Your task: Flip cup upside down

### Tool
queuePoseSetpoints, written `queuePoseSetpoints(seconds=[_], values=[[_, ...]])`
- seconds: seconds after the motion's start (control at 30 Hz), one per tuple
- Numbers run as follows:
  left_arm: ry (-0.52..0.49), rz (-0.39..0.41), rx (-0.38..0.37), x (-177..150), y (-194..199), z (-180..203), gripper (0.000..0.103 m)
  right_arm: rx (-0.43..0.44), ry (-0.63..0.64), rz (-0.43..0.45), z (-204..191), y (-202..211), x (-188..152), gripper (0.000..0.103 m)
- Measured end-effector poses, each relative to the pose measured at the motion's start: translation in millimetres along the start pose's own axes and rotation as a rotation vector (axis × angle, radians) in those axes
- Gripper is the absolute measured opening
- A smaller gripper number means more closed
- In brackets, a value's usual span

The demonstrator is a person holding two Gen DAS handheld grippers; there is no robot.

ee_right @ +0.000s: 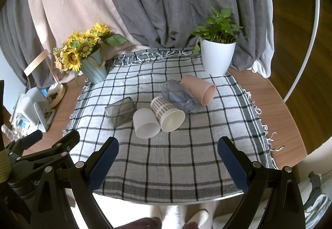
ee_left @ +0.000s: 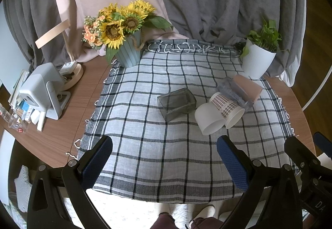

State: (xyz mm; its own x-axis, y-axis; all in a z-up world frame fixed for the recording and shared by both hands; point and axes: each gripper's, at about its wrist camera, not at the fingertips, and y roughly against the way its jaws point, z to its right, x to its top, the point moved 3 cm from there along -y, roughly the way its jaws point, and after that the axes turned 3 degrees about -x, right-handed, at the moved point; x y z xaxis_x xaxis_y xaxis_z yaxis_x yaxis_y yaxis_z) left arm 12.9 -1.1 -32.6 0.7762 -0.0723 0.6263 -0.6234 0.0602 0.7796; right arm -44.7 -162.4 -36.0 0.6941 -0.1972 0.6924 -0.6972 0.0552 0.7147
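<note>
Five cups on the checked cloth (ee_right: 166, 156), all on their sides.

**A:** Layout, relative to the white cup (ee_right: 145, 124)?

**B:** Checked paper cup (ee_right: 168, 113) touching it on its right, mouths of both toward the cameras. Smoky square tumbler (ee_right: 120, 111) just beside it on the left, touching or not I cannot tell. Clear crinkled plastic cup (ee_right: 178, 95) behind the paper cup, against it. Pink cup (ee_right: 199, 89) furthest back-right, against the clear one.

**A:** Room to move?

**B:** Bare cloth from the white cup forward to the near table edge, wide strip. Fringe hangs over the wooden table (ee_right: 269, 104) at the cloth's right edge. Behind: sunflower pot (ee_right: 94, 71) back-left, white ribbed planter (ee_right: 216, 57) back-right, both at the cloth's rear corners, well apart from the white cup. Grey and pink curtains (ee_right: 166, 0) right behind them.

**A:** Grippers?

**B:** Left gripper (ee_left: 164, 158) spread wide, nothing between the jaws, over the near cloth in front of the white cup (ee_left: 208, 119). Right gripper (ee_right: 168, 158) same: spread, holding nothing, near edge. Blue textured pads (ee_right: 233, 164) on black fingers. The two sit side by side; each shows at the edge of the other's view.

**A:** Off-cloth clutter?

**B:** One white box-shaped device (ee_left: 41, 90) on a stand, far left of the white cup, with a round wooden lamp base (ee_left: 73, 75) behind it.
</note>
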Motion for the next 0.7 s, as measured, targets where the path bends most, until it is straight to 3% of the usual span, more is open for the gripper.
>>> queuePoseSetpoints(seconds=[0.7], values=[[-0.011,-0.018,-0.001,-6.9,-8.0,3.3,0.102,0.004,-0.002,-0.007,-1.4,-2.2,0.8,0.096]])
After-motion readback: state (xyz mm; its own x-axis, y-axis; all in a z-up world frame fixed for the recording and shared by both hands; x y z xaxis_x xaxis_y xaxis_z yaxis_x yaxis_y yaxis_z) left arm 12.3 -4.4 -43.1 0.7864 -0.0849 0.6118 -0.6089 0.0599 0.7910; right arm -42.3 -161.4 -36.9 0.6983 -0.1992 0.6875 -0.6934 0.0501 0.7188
